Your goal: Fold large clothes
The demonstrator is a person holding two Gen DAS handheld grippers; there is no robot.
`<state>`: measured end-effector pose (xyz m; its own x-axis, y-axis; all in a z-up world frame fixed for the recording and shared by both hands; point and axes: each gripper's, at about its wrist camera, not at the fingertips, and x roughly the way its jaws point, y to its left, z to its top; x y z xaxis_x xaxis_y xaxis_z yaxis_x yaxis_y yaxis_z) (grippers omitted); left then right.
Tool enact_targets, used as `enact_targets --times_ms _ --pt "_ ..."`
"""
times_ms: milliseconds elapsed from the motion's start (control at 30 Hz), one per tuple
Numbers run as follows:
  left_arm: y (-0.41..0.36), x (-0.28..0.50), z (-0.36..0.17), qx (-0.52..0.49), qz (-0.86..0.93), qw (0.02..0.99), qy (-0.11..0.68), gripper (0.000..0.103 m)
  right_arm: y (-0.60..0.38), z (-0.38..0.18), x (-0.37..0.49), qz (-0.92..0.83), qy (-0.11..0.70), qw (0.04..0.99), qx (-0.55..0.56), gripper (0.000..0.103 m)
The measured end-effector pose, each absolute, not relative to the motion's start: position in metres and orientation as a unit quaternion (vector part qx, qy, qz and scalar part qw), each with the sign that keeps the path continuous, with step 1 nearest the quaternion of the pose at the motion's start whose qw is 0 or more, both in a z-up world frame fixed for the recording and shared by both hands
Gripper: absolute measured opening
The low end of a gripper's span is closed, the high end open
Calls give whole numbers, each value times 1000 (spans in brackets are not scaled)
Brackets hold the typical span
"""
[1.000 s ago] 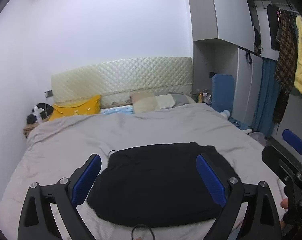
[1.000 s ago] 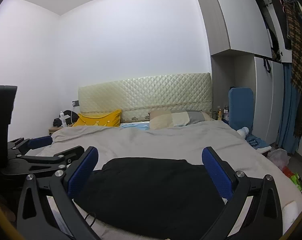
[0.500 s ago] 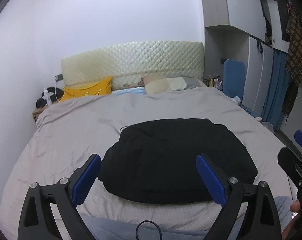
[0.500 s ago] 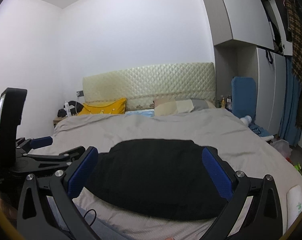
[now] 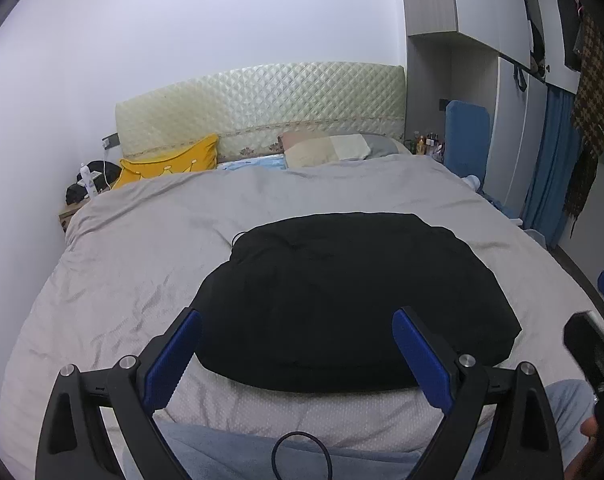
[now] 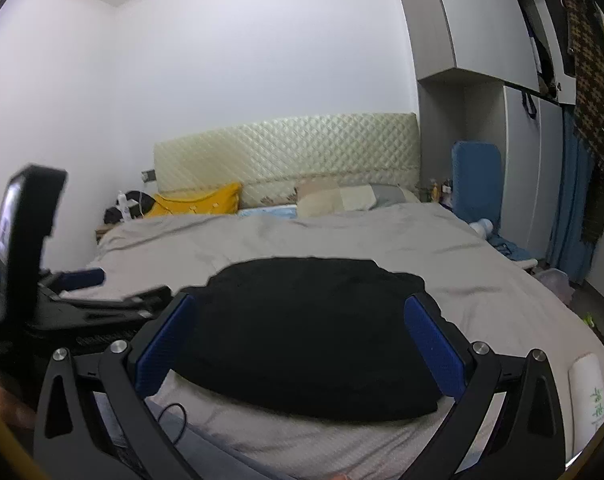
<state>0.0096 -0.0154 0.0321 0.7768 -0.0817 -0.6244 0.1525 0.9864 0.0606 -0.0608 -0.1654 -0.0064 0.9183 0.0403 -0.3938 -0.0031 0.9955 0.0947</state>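
Note:
A folded black garment (image 5: 342,296) lies flat on the grey bedcover (image 5: 133,248), near the foot of the bed. It also shows in the right wrist view (image 6: 302,328). My left gripper (image 5: 297,344) is open and empty, held above the near edge of the garment. My right gripper (image 6: 297,340) is open and empty too, over the garment's near edge. The left gripper body (image 6: 41,312) shows at the left of the right wrist view. Part of the right gripper (image 5: 598,344) shows at the right edge of the left wrist view.
A yellow pillow (image 5: 169,164) and a beige pillow (image 5: 334,148) lie by the quilted headboard (image 5: 261,108). A nightstand with clutter (image 5: 85,188) is at the left. Wardrobe, blue curtain (image 5: 550,168) and hanging clothes (image 5: 590,92) stand at the right.
Both grippers have risen and pulled back toward the foot of the bed. The garment now sits farther ahead and lower in view. It has not moved on the bed.

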Motion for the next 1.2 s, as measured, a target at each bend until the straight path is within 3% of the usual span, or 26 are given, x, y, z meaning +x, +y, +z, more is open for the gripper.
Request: enact_targets --times_ms 1200 --pt "-19 15 24 37 -71 936 342 96 -175 -33 -45 1 242 968 70 103"
